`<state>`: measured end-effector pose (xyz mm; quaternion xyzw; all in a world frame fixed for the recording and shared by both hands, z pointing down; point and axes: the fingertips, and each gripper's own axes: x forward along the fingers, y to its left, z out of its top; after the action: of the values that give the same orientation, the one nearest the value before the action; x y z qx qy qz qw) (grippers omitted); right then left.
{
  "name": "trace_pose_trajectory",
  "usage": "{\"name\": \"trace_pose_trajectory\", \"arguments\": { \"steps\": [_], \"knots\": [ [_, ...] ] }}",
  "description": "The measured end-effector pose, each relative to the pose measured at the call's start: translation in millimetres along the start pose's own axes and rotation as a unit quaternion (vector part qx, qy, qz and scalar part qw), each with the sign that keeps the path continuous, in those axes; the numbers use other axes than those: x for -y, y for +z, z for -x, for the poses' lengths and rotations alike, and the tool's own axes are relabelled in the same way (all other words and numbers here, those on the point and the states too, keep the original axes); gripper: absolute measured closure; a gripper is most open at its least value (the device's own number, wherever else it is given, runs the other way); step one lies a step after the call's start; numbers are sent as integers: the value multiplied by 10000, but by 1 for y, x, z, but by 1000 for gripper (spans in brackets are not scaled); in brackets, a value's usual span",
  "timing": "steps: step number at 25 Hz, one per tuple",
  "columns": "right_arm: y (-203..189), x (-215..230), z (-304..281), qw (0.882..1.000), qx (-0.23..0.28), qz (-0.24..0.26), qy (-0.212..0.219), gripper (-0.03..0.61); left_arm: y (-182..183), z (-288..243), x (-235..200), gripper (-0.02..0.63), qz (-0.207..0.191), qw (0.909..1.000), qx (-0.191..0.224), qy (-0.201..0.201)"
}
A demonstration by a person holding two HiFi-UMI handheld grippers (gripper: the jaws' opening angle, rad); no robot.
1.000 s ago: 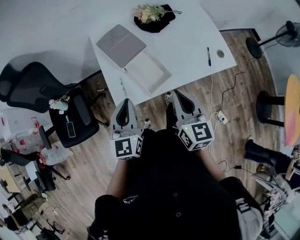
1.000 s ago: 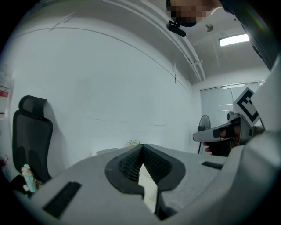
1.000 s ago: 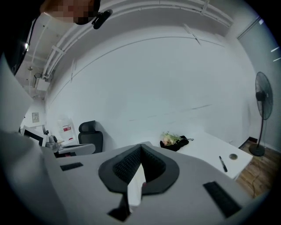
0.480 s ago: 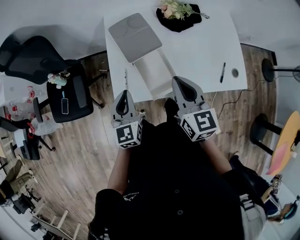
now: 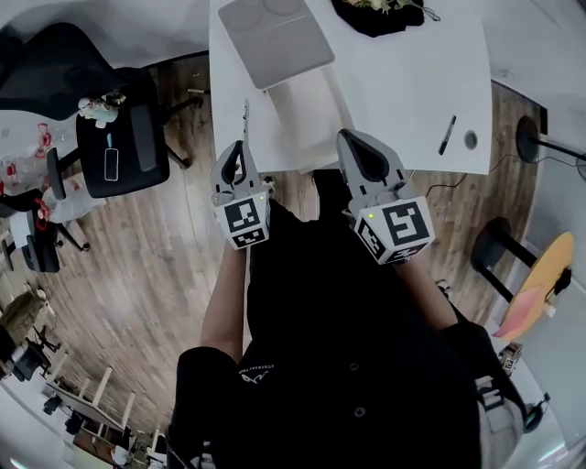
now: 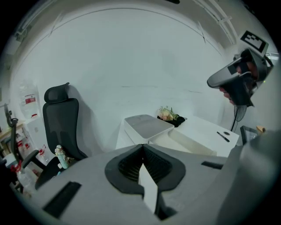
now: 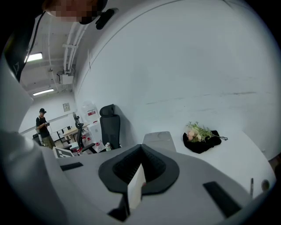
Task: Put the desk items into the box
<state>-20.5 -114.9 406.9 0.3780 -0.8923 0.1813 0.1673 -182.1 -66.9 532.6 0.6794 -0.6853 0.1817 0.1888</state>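
Both tools sit at the near edge of the white worktop [image 5: 403, 82], and neither holds anything. The left tool [image 5: 236, 158] has its jaws pressed together along a single seam. The right tool [image 5: 357, 151] shows the same closed seam in its own view, with nothing caught in it.

A shallow white open box [image 5: 307, 114] lies on the worktop just ahead, between the two tools. A flat grey lid [image 5: 275, 32] lies right behind it. Off to the right lies a slim black pen [image 5: 447, 135], with a small grey round piece [image 5: 471, 139] just beside it. A bunch of pale flowers [image 5: 380, 7] rests on a black cloth at the far edge. A thin stick-like item [image 5: 245, 114] lies along the left edge, too small to identify.

As far as the left gripper view shows, the box looks empty, so the job appears to be at its start: reaching for a first item. The pen is the natural pick for the right tool. The jaws should be spread before descending and brought down across the barrel near its middle, so that it does not swing. They should close only once the tips straddle it, since a slim pen on a smooth surface is likely to roll if nudged. Meanwhile the left tool could steady the box.
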Motion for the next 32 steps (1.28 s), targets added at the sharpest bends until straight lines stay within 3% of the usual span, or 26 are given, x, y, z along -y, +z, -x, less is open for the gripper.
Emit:
{"name": "trace_pose_trajectory", "arguments": {
  "steps": [11,14,17,28,32],
  "knots": [
    [-33,2,-14,9987,-496,-106,-13,580,-61,-42,-9,602,88,9964,-839,84],
    [-37,7,-14,9983,-551,-155,-103,580,-80,-54,-10,550,128,9934,-1140,35],
    [-42,12,-14,9978,-609,-183,-175,580,-96,-64,-12,546,169,9903,-1378,83],
    [-52,19,-14,9965,-694,-237,-397,580,-136,-90,-14,546,130,9825,-1853,-113],
    [-54,22,-9,9963,-687,-236,-459,580,-141,-90,-16,546,98,9819,-1892,25]
  ]
}}
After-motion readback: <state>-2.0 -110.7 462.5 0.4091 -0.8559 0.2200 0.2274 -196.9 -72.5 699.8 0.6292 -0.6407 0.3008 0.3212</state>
